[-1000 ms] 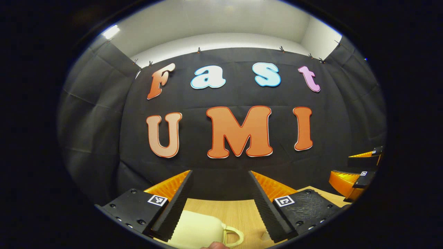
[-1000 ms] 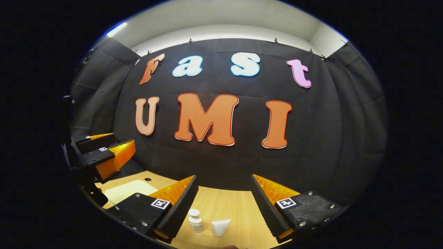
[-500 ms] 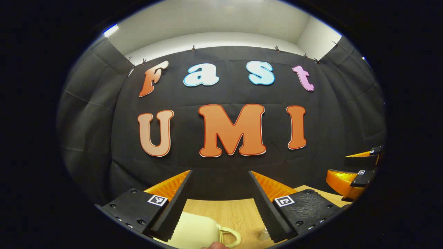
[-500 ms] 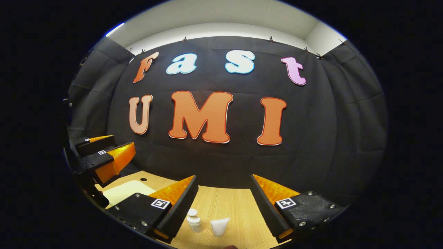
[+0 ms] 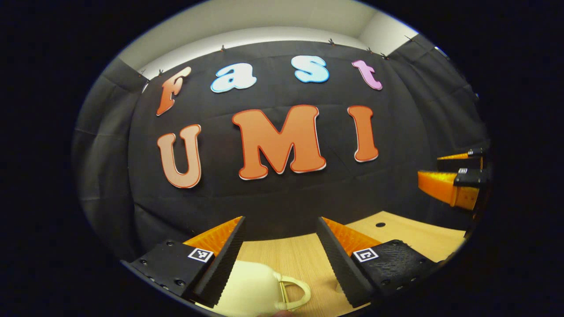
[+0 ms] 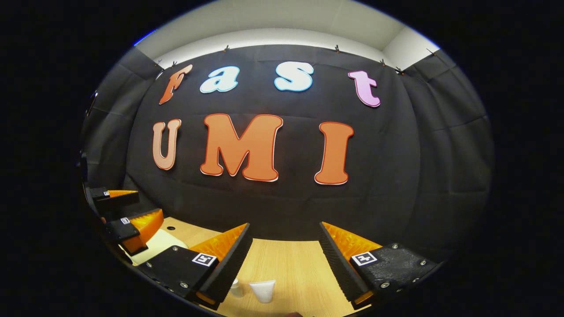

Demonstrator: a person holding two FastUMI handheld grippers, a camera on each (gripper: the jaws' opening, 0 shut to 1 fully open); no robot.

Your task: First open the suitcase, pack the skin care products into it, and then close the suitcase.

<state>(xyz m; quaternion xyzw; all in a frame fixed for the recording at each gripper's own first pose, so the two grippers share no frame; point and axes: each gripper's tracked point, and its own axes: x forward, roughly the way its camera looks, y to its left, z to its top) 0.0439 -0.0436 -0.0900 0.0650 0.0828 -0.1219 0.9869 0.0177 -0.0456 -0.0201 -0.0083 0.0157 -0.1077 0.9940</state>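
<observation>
Above the wooden table (image 5: 286, 259), both hand-held grippers level, jaws wide, left (image 5: 282, 255) over the cream suitcase (image 5: 251, 288).

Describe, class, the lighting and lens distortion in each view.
Left gripper view: fisheye bends the wooden table; the cream suitcase is lit evenly, without glare. Right gripper view: same curvature; the small white tube sits sharp beside a bottle half hidden by a finger.

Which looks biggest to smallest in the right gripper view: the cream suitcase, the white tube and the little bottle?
As they look there:
1. cream suitcase, though partly hidden behind the gripper fingers
2. white tube
3. little bottle, half hidden, so its rank against the tube is unsure
The suitcase lies farther off, so it is likely truly largest.
</observation>
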